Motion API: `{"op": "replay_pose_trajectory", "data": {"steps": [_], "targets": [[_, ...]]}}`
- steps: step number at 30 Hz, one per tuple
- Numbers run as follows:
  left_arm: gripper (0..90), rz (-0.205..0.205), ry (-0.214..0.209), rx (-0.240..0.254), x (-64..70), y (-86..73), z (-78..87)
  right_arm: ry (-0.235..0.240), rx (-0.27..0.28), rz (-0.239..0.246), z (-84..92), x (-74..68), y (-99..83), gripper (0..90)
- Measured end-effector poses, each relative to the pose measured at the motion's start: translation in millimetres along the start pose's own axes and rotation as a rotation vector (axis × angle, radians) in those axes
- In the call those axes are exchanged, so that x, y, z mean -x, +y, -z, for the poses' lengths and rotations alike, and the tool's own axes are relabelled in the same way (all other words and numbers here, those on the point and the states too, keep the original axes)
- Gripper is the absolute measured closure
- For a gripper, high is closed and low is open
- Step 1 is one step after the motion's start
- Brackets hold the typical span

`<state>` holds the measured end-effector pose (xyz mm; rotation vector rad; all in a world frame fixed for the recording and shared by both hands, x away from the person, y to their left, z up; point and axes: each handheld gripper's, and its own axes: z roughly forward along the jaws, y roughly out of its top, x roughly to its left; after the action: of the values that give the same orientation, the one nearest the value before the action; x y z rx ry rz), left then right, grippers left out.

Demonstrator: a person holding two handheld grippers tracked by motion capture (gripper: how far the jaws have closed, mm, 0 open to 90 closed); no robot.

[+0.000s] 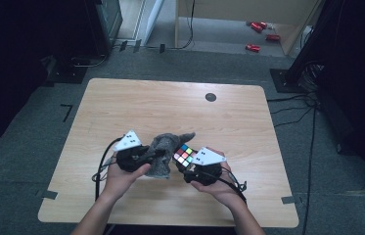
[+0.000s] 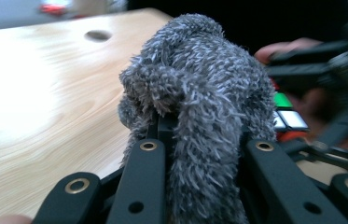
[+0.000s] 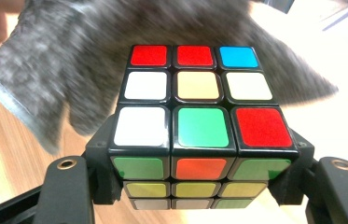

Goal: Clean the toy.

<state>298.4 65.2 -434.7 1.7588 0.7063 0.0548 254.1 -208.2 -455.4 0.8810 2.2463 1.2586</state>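
Wooden tabletop (image 1: 121,105) holds both hands near its front edge. Left claw (image 1: 158,153) pinches the grey cloth (image 1: 168,154); right claw (image 1: 184,164) grips the cube (image 1: 185,155). Wiping works best with gentle, steady rubbing.

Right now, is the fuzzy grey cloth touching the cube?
Cannot tell. In the right gripper view the cloth lies blurred behind the cube; no contact or gap shows plainly. The high view is too small to settle it.

A light wooden table (image 1: 121,103) carries a grey fuzzy cloth (image 1: 164,156) near its front edge's middle.
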Motion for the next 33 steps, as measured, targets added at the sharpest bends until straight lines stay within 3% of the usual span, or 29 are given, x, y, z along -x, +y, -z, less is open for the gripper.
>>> {"op": "replay_pose_trajectory", "data": {"steps": [1, 3, 4, 5, 8, 11, 13, 14, 16, 17, 20, 23, 24, 25, 29, 31, 33], "targets": [[77.7, 0.000, 0.000, 0.000, 0.0, 0.0, 0.0, 0.000, 0.000, 0.000, 0.0, 0.0, 0.0, 34.6], [77.7, 0.030, -0.071, 0.022, -5.5, -1.1, 2.6, 0.010, 0.030, -0.015, 4.8, 3.8, 0.7, 34.6], [77.5, 0.016, -0.137, 0.008, -3.8, -3.7, -1.0, 0.019, 0.046, -0.015, 7.3, 4.7, 1.2, 34.6], [77.3, -0.002, -0.157, -0.009, -1.4, -5.2, -4.2, 0.023, 0.054, -0.006, 7.7, 4.3, 1.4, 34.6], [77.2, -0.036, -0.157, -0.053, 3.0, -8.7, -11.7, 0.033, 0.065, 0.007, 8.1, 1.9, 2.3, 34.6], [77.1, -0.025, -0.164, -0.094, 0.6, -11.7, -15.7, 0.039, 0.086, 0.028, 12.6, 1.5, 2.8, 34.6], [77.1, -0.022, -0.141, -0.120, -2.3, -14.0, -17.3, 0.047, 0.101, 0.030, 15.0, 2.9, 3.0, 34.6], [77.0, -0.003, -0.140, -0.119, -4.4, -15.5, -17.8, 0.075, 0.133, 0.018, 19.7, 3.9, 4.3, 34.6], [77.0, 0.012, -0.153, -0.099, -4.6, -15.2, -16.9, 0.086, 0.138, 0.025, 20.6, 3.5, 4.7, 34.6], [77.0, 0.030, -0.187, -0.053, -4.0, -12.2, -13.5, 0.092, 0.122, 0.044, 18.6, 0.4, 3.8, 34.6], [76.9, 0.040, -0.211, -0.027, -3.9, -10.1, -10.4, 0.095, 0.093, 0.071, 13.5, -3.8, 1.1, 34.6], [76.9, 0.032, -0.159, -0.071, -5.3, -12.3, -13.1, 0.106, 0.081, 0.093, 10.1, -9.9, 1.7, 34.6], [76.9, 0.019, -0.096, -0.121, -5.5, -15.3, -17.4, 0.109, 0.089, 0.094, 11.1, -10.3, 3.0, 34.6], [76.9, 0.011, -0.092, -0.130, -4.8, -16.4, -19.0, 0.111, 0.098, 0.093, 12.5, -10.3, 4.6, 34.6], [76.8, 0.008, -0.117, -0.097, -1.3, -13.5, -17.0, 0.112, 0.100, 0.090, 13.9, -10.1, 5.1, 34.6], [76.8, 0.037, -0.173, -0.031, -1.0, -8.6, -10.2, 0.113, 0.076, 0.086, 10.1, -9.5, 1.6, 34.6], [76.8, 0.034, -0.170, -0.032, -1.3, -7.7, -9.5, 0.109, 0.067, 0.092, 8.4, -10.1, 0.8, 34.6]]}}
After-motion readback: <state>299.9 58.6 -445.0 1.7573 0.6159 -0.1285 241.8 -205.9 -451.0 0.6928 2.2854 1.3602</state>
